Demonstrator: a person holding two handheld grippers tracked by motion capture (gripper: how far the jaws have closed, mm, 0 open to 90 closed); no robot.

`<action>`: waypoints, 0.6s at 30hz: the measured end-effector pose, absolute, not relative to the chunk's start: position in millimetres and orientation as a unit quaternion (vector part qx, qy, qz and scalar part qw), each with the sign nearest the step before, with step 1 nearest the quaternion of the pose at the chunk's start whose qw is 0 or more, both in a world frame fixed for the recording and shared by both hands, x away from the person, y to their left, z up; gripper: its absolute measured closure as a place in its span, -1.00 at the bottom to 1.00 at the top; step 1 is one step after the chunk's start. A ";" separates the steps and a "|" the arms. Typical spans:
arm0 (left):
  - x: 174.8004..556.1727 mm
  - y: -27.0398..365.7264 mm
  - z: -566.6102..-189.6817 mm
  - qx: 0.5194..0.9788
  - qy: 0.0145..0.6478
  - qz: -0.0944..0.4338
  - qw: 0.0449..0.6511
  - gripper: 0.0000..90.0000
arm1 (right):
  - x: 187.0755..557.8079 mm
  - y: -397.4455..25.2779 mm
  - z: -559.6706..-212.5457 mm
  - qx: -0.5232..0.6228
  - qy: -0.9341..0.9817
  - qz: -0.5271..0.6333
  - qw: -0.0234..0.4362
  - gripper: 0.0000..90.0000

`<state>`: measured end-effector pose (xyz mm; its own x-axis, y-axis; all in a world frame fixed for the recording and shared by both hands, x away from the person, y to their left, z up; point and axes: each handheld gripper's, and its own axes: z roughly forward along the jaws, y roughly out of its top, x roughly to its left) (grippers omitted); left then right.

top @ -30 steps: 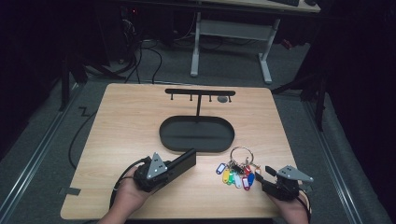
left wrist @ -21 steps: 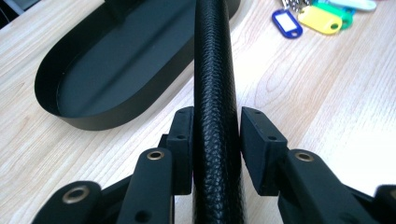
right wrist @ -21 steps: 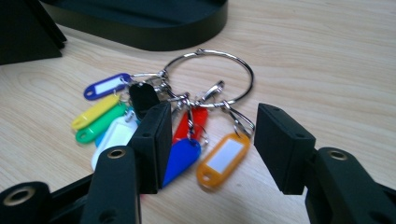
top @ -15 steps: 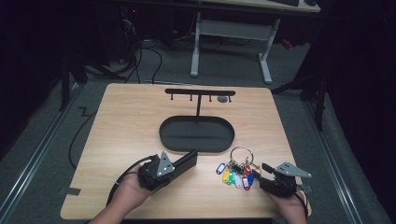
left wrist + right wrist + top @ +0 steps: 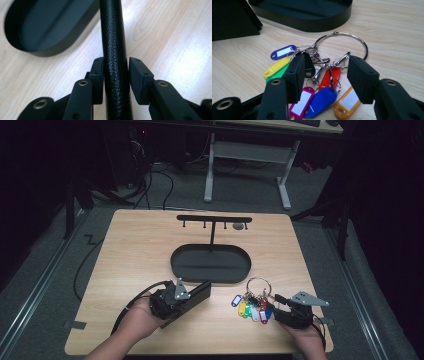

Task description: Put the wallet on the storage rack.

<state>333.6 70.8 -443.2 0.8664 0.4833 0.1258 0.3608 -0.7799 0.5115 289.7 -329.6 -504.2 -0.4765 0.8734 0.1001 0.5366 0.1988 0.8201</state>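
Right gripper (image 5: 324, 75) down at the keys (image 5: 317, 75), fingers (image 5: 295, 75) spread wide either side of the bunch, nothing pinched. The keys lie flat on the bench (image 5: 140, 250), just in front of the tray's (image 5: 210, 264) near right corner, their big ring (image 5: 342, 45) towards the tray. Left gripper (image 5: 115, 75), in front of the tray's near left end, has its fingers (image 5: 97, 75) clamped on a black case (image 5: 113, 50), which points up towards the tray.
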 end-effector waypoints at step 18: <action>349.0 62.5 -435.3 0.962 0.220 0.096 0.132 0.42 | 285.0 -337.1 -505.0 0.484 0.736 0.432 0.193 0.09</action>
<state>349.0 62.5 -435.3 0.8844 0.4491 0.1275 0.3983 -0.8683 0.2955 285.0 -337.1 -505.0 -0.4564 0.8797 0.1337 0.5460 0.1583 0.8227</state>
